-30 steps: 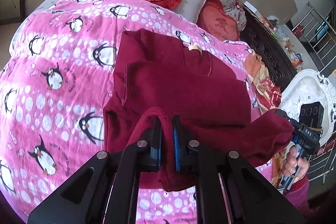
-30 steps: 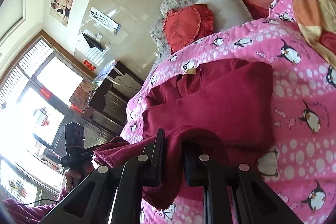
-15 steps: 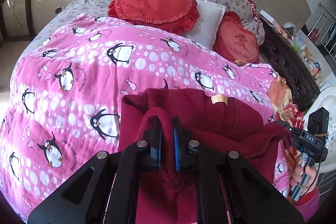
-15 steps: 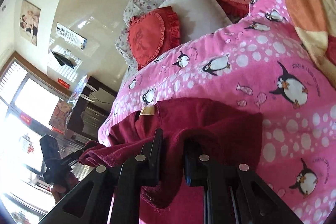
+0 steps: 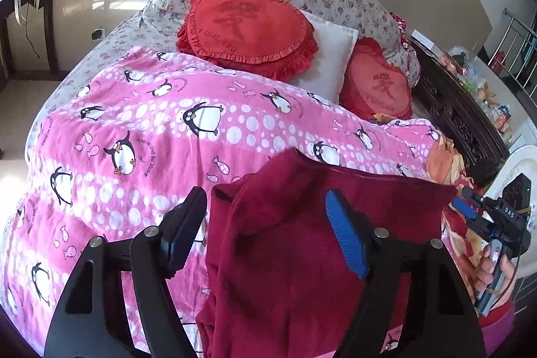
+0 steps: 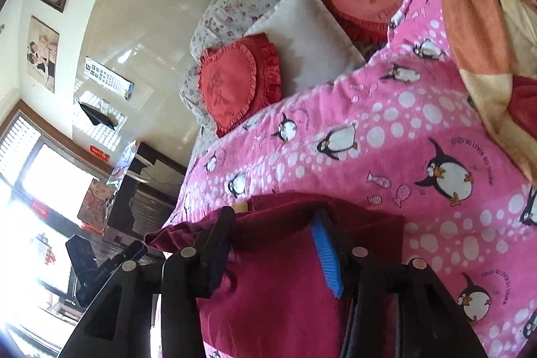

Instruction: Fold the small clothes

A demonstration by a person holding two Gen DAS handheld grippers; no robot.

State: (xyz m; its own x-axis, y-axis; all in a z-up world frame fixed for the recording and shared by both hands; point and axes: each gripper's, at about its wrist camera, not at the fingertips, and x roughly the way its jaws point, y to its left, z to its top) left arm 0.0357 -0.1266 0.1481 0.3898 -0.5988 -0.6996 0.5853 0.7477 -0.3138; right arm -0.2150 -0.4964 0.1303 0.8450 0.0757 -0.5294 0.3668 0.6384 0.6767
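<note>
The folded maroon garment (image 5: 302, 257) lay on the pink penguin blanket (image 5: 134, 130), below the red heart cushion (image 5: 245, 26). The left gripper (image 5: 268, 230) and right gripper (image 6: 275, 247) had just been opening, releasing the garment beneath their parted jaws.

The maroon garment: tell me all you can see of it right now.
The maroon garment looks like soft, fleecy knit, dark red, folded over itself into a thick stack with a straight far edge. A small tan label shows at that edge. It lies on the penguin blanket. Both grippers' jaws have just been opening: the left gripper and right gripper straddle it, pads apart, no longer pinching.
</note>
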